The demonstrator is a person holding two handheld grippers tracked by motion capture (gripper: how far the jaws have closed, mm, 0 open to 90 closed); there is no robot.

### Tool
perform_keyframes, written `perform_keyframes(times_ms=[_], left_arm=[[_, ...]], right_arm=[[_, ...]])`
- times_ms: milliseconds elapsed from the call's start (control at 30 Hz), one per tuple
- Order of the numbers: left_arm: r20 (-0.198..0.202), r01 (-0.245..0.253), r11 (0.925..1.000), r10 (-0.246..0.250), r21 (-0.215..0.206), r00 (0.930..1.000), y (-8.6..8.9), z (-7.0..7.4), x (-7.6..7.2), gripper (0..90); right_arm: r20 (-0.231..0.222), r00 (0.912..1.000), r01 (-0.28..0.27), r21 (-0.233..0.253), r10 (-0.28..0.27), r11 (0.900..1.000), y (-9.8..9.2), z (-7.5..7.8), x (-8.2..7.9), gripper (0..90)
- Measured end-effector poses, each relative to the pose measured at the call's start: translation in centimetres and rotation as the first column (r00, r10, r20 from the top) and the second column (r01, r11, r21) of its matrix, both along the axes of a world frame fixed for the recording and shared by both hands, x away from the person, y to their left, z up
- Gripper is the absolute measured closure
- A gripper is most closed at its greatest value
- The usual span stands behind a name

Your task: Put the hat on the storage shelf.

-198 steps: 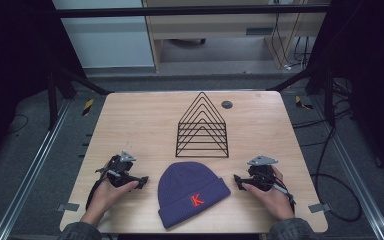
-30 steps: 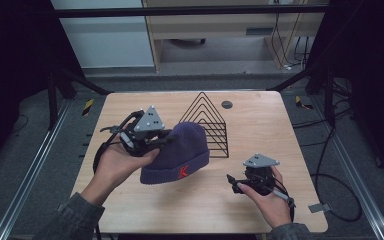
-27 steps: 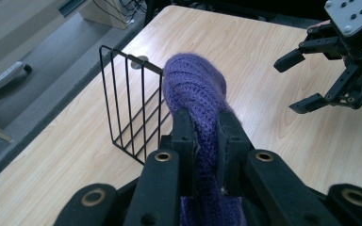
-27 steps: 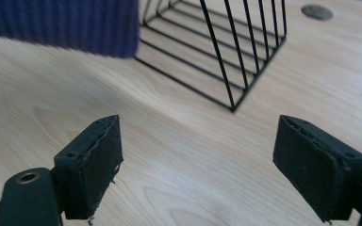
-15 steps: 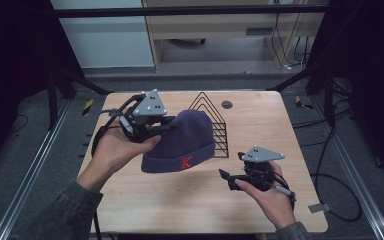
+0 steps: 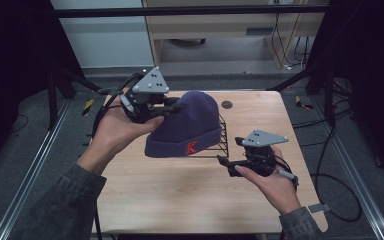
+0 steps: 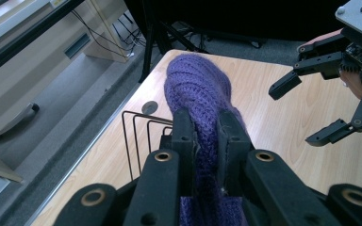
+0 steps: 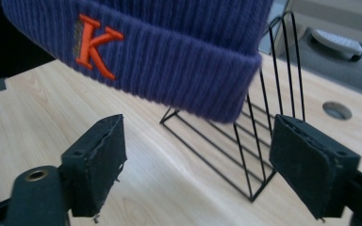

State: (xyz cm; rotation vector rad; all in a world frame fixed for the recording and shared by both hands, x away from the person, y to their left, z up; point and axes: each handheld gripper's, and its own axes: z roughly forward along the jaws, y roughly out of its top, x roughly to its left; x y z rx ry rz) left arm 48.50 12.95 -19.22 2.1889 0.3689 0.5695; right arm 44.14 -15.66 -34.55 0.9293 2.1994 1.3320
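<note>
A purple knitted beanie [image 6: 187,127] with an orange K [image 6: 191,147] hangs in the air over the black wire rack [image 6: 223,136], covering most of it. My left gripper [image 6: 174,107] is shut on the beanie's crown from the left; in the left gripper view both jaws pinch the knit [image 7: 200,141]. My right gripper [image 6: 228,163] stands open just right of the cuff, low over the table, touching nothing. In the right gripper view the cuff [image 8: 169,47] hangs above and ahead of the gripper [image 8: 198,165], with the rack [image 8: 259,141] behind it.
The wooden table [image 6: 180,200] has a round grommet hole [image 6: 226,104] near its far edge, behind the rack. Dark frame legs and cables stand around the table; a cabinet sits beyond it. Bare tabletop lies in front of the beanie.
From lying flat at the table's front, the beanie was taken by the left gripper, lifted and carried back over the rack. The right gripper moved slightly forward and left, still open.
</note>
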Motion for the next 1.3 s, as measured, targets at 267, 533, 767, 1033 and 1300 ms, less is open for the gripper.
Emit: perform_keyframes(times_ms=[267, 533, 767, 1033, 1300], left_arm=[[0.005, 0.006, 1.0, -0.006, -0.006, 1.0, -0.1, 0.5, 1.2, 79.8], [0.02, 0.004, 0.9999, -0.004, -0.013, 0.9998, -0.5, 1.7, 1.9, 79.8], [0.038, 0.01, 0.9998, -0.009, -0.018, 0.9992, -1.2, 2.8, 2.3, 79.8], [0.061, 0.018, 0.9997, -0.017, -0.014, 0.998, -2.0, 4.0, 3.1, 79.7], [0.075, 0.024, 0.9995, -0.022, -0.019, 0.997, -2.6, 4.5, 4.1, 79.7]], right_arm=[[0.019, 0.9998, 0.001, 0.002, -0.001, 1.0, 0.2, 0.9, 2.2, 29.4], [0.024, 0.9995, 0.02, 0.019, -0.02, 1.0, 0.2, 1.5, 4.8, 33.5], [0.032, 0.9994, 0.01, 0.068, -0.012, 0.998, -0.1, 3.1, 6.4, 30.4], [0.021, 0.9998, -0.009, 0.071, 0.008, 0.997, -0.6, 4.0, 7.9, 27.0], [0.001, 0.9994, -0.034, 0.041, 0.034, 0.999, -0.9, 4.2, 9.7, 26.7]])
